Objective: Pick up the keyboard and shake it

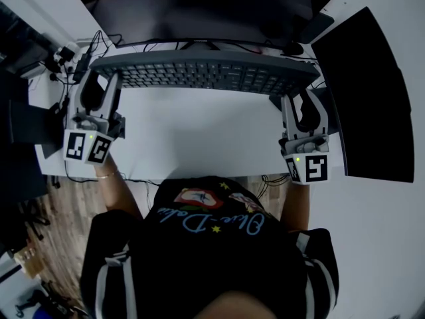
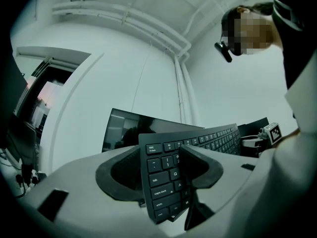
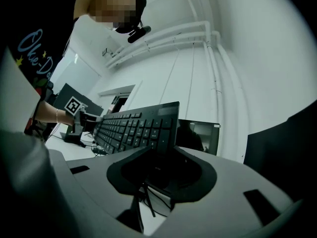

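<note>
A dark grey keyboard (image 1: 199,72) hangs level above the white desk (image 1: 199,138), keys facing up, held at both ends. My left gripper (image 1: 99,90) is shut on its left end; in the left gripper view the jaws pinch the esc and caps lock corner of the keyboard (image 2: 166,182), with the gripper (image 2: 163,175) tilted slightly upward. My right gripper (image 1: 299,106) is shut on the right end. In the right gripper view the keyboard (image 3: 133,128) runs away to the left from between the gripper's (image 3: 161,170) jaws.
A wide dark monitor (image 1: 192,8) stands behind the keyboard. A second black screen (image 1: 372,98) lies at the right. Cables and plugs (image 1: 73,55) crowd the desk's far left corner. The person's torso is at the desk's near edge, above wooden floor (image 1: 60,244).
</note>
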{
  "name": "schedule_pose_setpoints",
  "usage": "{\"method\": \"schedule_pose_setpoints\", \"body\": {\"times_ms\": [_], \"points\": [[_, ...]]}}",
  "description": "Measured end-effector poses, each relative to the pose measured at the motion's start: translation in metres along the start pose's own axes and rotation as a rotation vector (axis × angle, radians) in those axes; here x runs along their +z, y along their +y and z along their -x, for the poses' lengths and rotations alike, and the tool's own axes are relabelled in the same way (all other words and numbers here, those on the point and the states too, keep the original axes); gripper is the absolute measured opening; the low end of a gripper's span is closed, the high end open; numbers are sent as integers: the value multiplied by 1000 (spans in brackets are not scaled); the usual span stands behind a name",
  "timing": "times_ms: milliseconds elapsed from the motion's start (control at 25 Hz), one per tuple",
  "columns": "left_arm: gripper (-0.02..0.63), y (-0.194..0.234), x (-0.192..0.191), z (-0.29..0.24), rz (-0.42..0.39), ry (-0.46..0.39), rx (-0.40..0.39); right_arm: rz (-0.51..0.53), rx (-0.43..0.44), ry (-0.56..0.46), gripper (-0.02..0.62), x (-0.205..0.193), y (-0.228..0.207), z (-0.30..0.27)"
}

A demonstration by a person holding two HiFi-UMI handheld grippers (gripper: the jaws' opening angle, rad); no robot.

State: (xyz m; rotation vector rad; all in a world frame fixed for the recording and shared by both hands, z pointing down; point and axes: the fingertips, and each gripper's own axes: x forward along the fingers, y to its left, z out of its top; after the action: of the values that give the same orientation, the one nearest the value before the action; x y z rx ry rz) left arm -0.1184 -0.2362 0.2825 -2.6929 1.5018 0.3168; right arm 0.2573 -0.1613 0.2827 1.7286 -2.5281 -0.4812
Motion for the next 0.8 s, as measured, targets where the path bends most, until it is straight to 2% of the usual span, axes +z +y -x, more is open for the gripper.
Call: {"method": "schedule_pose_setpoints", "body": {"times_ms": [360, 800], "points": [[230, -2, 15, 2, -16, -43, -8, 75, -14, -33, 121, 14, 0, 3], [230, -8, 36, 2, -65, -92, -11, 96, -21, -66, 123, 22, -5, 3]]}}
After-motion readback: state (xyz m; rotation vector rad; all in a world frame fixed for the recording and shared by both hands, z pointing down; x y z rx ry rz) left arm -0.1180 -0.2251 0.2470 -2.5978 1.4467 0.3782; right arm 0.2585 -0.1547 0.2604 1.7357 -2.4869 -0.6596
